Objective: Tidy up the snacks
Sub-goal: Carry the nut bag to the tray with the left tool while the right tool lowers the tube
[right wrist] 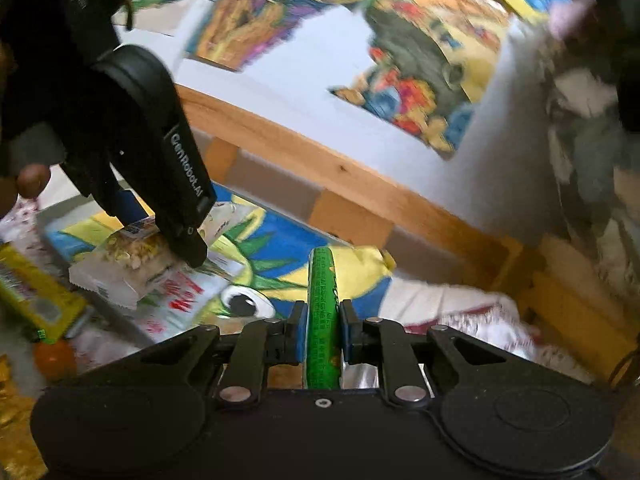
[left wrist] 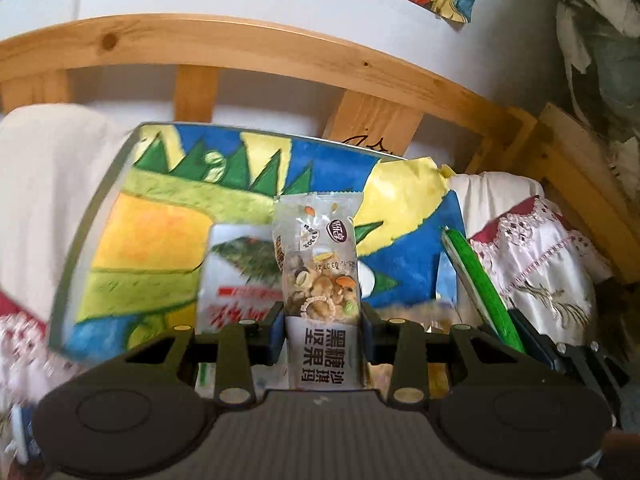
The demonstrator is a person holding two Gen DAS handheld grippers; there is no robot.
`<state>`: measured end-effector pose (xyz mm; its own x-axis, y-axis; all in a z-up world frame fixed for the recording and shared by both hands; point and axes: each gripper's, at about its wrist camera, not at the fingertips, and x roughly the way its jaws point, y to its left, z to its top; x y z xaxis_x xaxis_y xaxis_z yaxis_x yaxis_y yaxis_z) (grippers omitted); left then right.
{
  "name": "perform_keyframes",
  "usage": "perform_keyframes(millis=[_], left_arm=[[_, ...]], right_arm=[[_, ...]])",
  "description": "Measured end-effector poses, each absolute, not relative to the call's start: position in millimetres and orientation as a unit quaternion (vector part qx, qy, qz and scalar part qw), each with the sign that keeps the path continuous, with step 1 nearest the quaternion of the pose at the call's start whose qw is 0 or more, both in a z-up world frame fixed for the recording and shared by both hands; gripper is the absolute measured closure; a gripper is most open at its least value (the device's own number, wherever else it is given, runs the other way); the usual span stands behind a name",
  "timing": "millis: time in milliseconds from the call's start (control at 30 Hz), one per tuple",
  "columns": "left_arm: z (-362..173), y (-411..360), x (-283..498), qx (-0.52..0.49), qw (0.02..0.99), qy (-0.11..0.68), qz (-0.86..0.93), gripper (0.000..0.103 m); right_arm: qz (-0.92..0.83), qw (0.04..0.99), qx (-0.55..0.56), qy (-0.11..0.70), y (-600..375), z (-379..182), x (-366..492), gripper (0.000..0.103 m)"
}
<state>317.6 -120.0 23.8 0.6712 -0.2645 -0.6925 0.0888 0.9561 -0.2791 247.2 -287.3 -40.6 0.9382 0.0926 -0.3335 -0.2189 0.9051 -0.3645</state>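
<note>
My left gripper [left wrist: 322, 326] is shut on a clear nut-mix snack packet [left wrist: 318, 264] and holds it upright over a tray lined with a colourful dinosaur drawing [left wrist: 148, 240]. A white snack packet with red print [left wrist: 236, 280] lies in the tray behind it. My right gripper [right wrist: 323, 330] is shut on a green snack packet [right wrist: 322, 312] held edge-on at the tray's right side; that packet also shows in the left wrist view [left wrist: 480, 284]. In the right wrist view the left gripper [right wrist: 176, 216] hangs over the tray with its nut packet [right wrist: 124, 260].
A wooden bed frame [left wrist: 256, 48] and a white wall with posters run behind the tray. White embroidered cloth [left wrist: 536, 256] lies to the right. A yellow snack box [right wrist: 36, 296] and an orange object [right wrist: 54, 358] sit left of the tray.
</note>
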Motion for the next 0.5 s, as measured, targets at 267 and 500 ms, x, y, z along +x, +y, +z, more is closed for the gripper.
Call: perform_keyframes(millis=[267, 500], left_arm=[[1.7, -143.1, 345.3, -0.086, 0.911, 0.391, -0.1, 0.062], [-12.5, -143.5, 350.6, -0.075, 0.914, 0.388, -0.095, 0.062]], right_arm=[[0.066, 0.963, -0.167, 0.201, -301.2, -62.1, 282.9, 0.085], [0.067, 0.962, -0.146, 0.22, -302.0, -69.9, 292.1, 0.085]])
